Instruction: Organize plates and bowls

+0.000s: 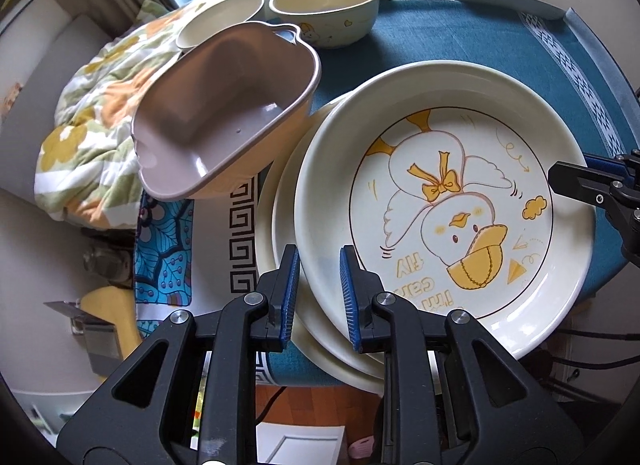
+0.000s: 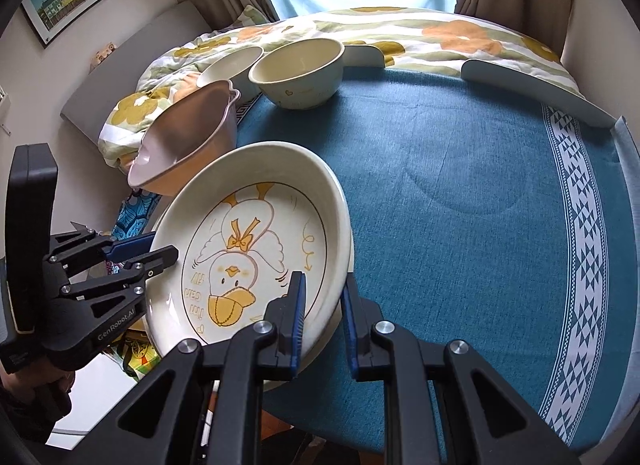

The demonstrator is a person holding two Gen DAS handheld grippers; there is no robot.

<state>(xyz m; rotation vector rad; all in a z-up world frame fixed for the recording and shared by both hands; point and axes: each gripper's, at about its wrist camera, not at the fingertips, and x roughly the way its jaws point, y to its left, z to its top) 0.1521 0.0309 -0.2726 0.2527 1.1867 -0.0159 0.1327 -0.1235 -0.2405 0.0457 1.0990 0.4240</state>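
A cream plate with a yellow duck drawing (image 1: 460, 193) (image 2: 248, 249) is tilted above a stack of plain cream plates (image 1: 280, 233). My left gripper (image 1: 318, 251) pinches its near rim, pads against the edge. My right gripper (image 2: 324, 277) is shut on the opposite rim, and its fingers (image 1: 580, 181) show at the plate's far side. In the right wrist view, my left gripper (image 2: 152, 253) grips the plate's left edge. A pink handled bowl (image 1: 224, 117) (image 2: 188, 145) leans tilted beside the plates. Two cream bowls (image 1: 324, 5) (image 1: 220, 21) stand behind it.
The round table wears a teal cloth (image 2: 460, 205) with a white patterned border. Low white boards (image 2: 520, 85) stand along its far edge. A floral duvet (image 1: 100, 105) lies beyond the table's left side. A person's hand (image 2: 40, 385) holds the left gripper.
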